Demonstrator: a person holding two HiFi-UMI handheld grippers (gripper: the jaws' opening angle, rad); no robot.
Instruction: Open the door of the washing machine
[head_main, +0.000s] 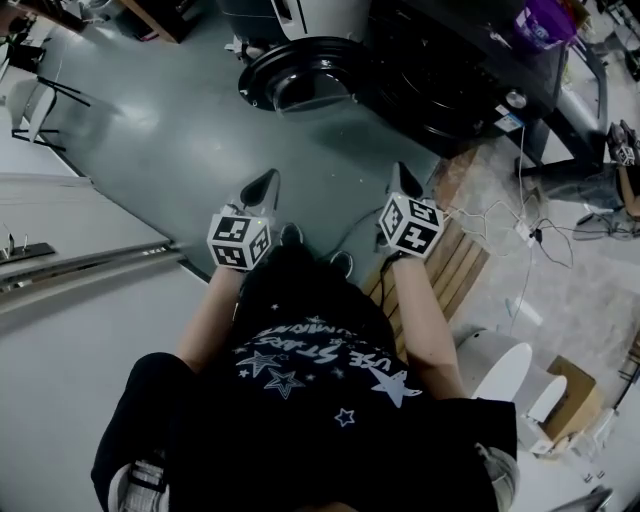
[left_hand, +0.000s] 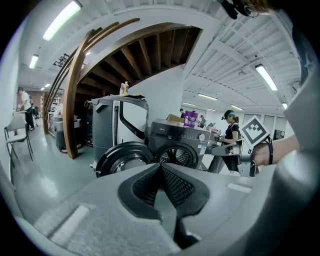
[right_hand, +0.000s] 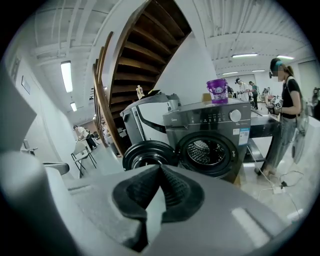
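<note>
The dark washing machine (head_main: 450, 85) stands at the far side of the floor, and its round door (head_main: 300, 75) is swung wide open to the left. In the right gripper view the machine (right_hand: 212, 122), the open door (right_hand: 147, 155) and the bare drum (right_hand: 206, 152) are straight ahead, some way off. My left gripper (head_main: 262, 187) and right gripper (head_main: 404, 180) are held side by side in front of the person's body, well short of the machine. Both are shut with nothing between the pads (left_hand: 172, 187) (right_hand: 175, 190). The left gripper view also shows the door (left_hand: 122, 159).
A purple tub (right_hand: 217, 91) sits on top of the machine. A wooden pallet (head_main: 455, 265) and loose cables (head_main: 525, 228) lie at the right. Another person (right_hand: 287, 115) stands right of the machine. A grey appliance (left_hand: 112, 125) stands behind the door, and a folding chair (head_main: 35, 100) is far left.
</note>
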